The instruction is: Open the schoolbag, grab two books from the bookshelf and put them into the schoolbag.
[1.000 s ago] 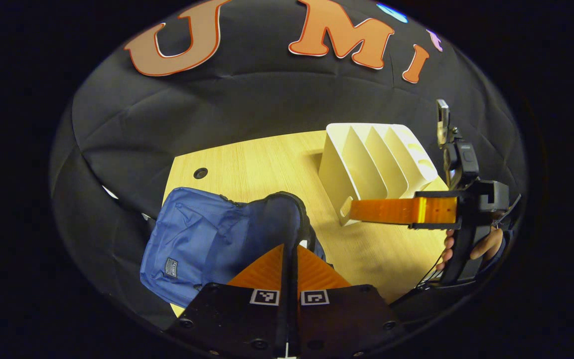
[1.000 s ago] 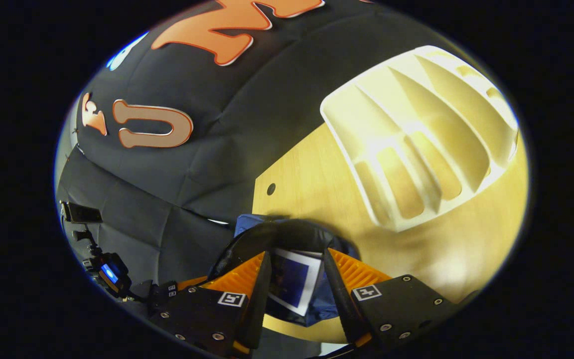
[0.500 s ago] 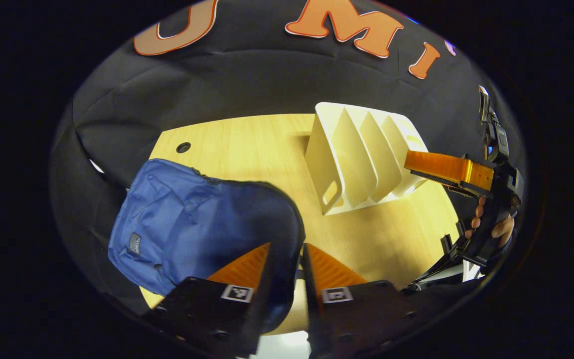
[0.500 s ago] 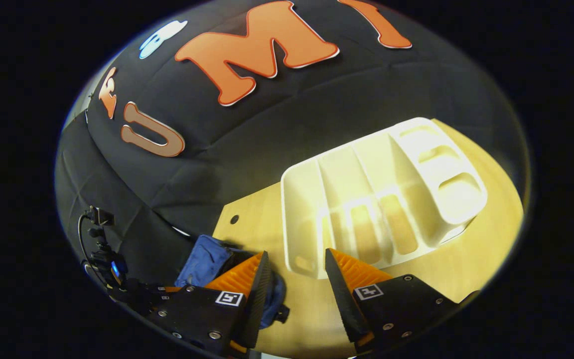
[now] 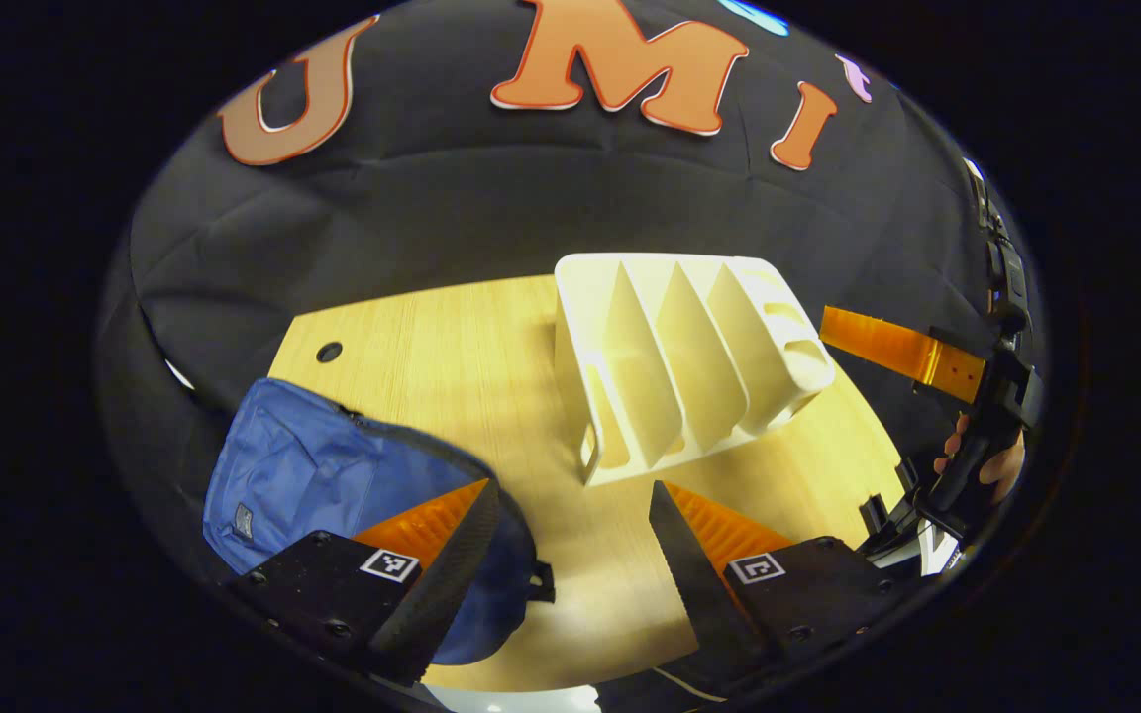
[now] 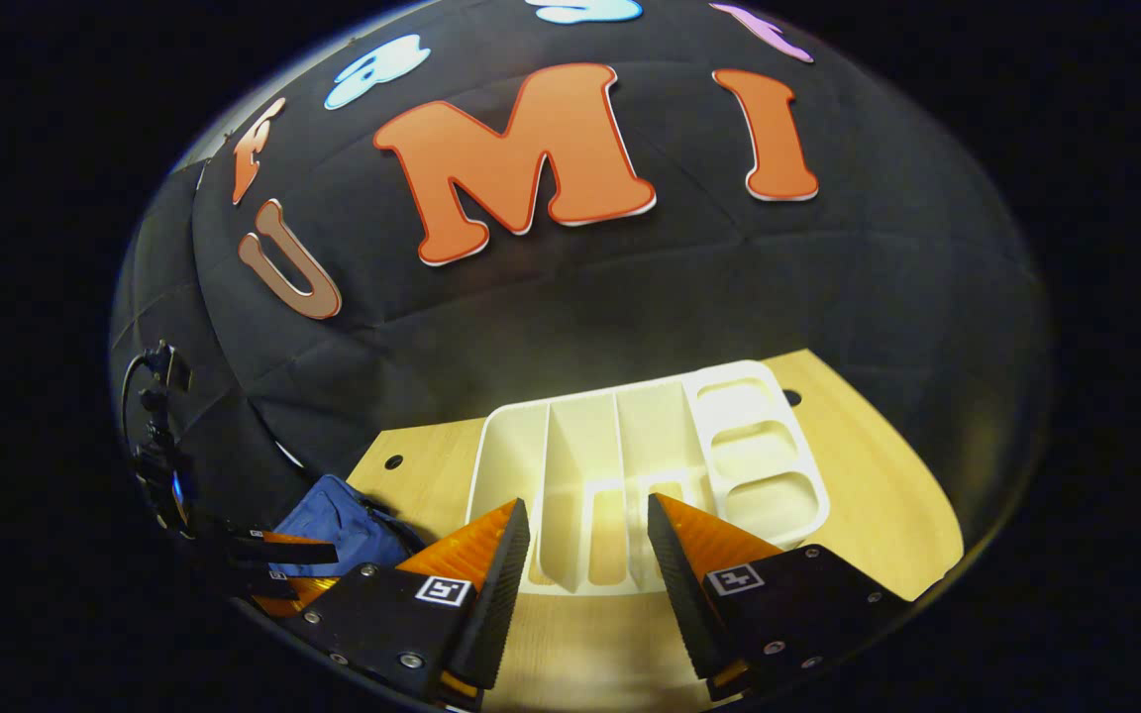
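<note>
Left gripper view: above tabletop [image 5: 491,356] near edge, facing booth wall, bookshelf [image 5: 674,356] ahead. Right gripper view: higher, farther right, facing same wall. Shared: bookshelf [image 6: 630,465], schoolbag [image 6: 338,520], tabletop.

In the left gripper view, the schoolbag [image 5: 333,475] lies partly behind the left hand-held gripper [image 5: 570,515], its opening and contents hidden. The patch on its front is too small to tell. The tabletop's [image 5: 452,347] near edge is cut off.

Blue schoolbag [image 5: 313,475] flat; white bookshelf [image 5: 689,356] upright, nearby.
</note>
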